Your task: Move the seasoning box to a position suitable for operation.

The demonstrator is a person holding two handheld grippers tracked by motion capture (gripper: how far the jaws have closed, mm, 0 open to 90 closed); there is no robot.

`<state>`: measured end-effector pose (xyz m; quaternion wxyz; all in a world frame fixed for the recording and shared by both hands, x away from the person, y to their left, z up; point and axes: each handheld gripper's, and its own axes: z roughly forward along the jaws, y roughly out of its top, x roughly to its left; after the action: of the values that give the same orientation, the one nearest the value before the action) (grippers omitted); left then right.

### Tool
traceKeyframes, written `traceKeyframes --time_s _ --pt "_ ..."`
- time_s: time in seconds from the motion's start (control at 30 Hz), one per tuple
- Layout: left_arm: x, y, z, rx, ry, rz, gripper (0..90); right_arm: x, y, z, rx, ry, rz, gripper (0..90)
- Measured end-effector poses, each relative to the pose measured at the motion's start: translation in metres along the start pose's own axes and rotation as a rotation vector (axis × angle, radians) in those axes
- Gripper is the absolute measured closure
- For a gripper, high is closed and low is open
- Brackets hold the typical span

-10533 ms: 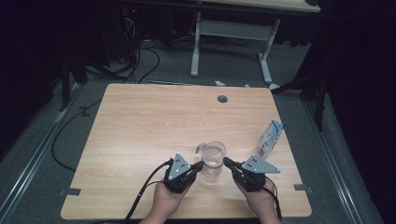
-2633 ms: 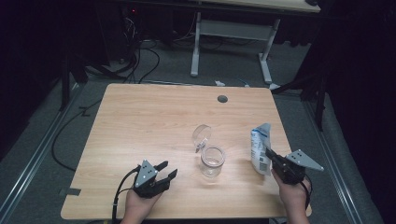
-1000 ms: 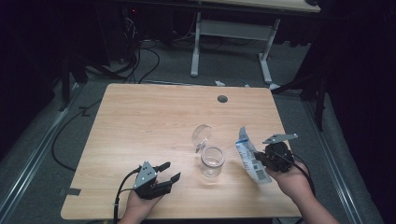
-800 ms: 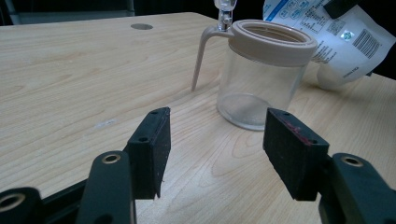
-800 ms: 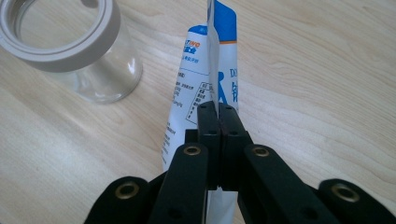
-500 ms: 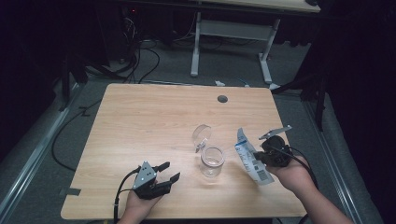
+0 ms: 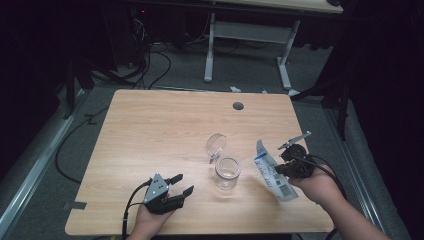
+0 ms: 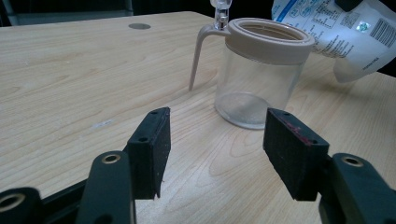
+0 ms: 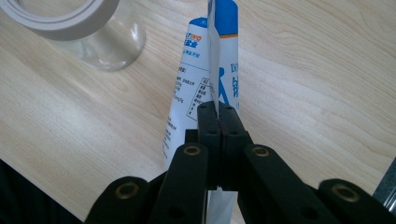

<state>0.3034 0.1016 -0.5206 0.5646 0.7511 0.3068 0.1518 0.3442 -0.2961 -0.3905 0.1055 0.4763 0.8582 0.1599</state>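
Blue-white pouch [image 7: 272, 171] tilted, right gripper [image 9: 218, 112] pinching

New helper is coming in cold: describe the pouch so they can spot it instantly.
Start at the wooden table and find the clear jar near its front edge. Beside it, the right gripper pinches a flat blue-and-white pouch, tilted towards the jar: the only printed, barcoded item.

Jar [image 7: 227, 173] with open lid [image 7: 216, 146] blocks table [image 7: 150, 130] centre; left half and far edge free
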Motion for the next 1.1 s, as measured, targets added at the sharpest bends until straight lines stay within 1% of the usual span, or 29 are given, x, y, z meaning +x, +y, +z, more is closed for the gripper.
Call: traceKeyframes --time_s 0.07,0.2,0.37,0.4,0.53,0.67,0.7,0.8,0.87,0.97,1.03,1.07,1.1 --pt "0.0 0.0 0.0 0.001 0.0 0.001 41.9 -0.001 0.001 -0.001 0.013 0.007 0.0 90.0" --pt "0.001 0.0 -0.001 0.0 0.0 0.001 41.8 0.0 0.003 -0.003 0.043 0.006 -0.008 90.0" --pt "0.0 0.0 -0.001 0.0 -0.002 0.002 41.8 0.001 0.005 -0.004 0.065 0.014 -0.014 90.0" --pt "0.0 0.0 0.0 0.001 -0.003 0.003 41.8 0.002 0.006 -0.005 0.079 0.02 -0.012 90.0" --pt "-0.001 0.0 0.001 0.005 -0.006 0.009 41.8 0.003 0.008 -0.005 0.108 0.026 -0.023 90.0" --pt "-0.003 0.0 0.001 0.007 0.0 0.032 42.4 0.003 0.01 -0.005 0.132 0.028 -0.034 90.0" --pt "-0.004 0.0 0.001 0.01 0.001 0.037 42.4 0.004 0.01 -0.005 0.141 0.031 -0.028 90.0" --pt "-0.006 0.0 0.002 0.011 0.009 0.044 43.7 0.005 0.012 -0.004 0.161 0.034 -0.034 90.0" --pt "-0.008 0.0 0.003 0.017 0.005 0.054 44.8 0.006 0.013 -0.005 0.176 0.034 -0.047 90.0" --pt "-0.014 0.0 0.006 0.029 0.004 0.079 44.9 0.008 0.014 -0.006 0.179 0.034 -0.051 90.0" --pt "-0.017 0.0 0.008 0.033 -0.002 0.083 45.9 0.01 0.014 -0.007 0.184 0.031 -0.045 90.0" --pt "-0.019 0.0 0.011 0.039 -0.009 0.08 46.0 0.009 0.014 -0.007 0.174 0.033 -0.059 90.0" --pt "-0.021 0.001 0.012 0.042 -0.017 0.081 46.0 0.01 0.014 -0.008 0.17 0.033 -0.06 90.0"
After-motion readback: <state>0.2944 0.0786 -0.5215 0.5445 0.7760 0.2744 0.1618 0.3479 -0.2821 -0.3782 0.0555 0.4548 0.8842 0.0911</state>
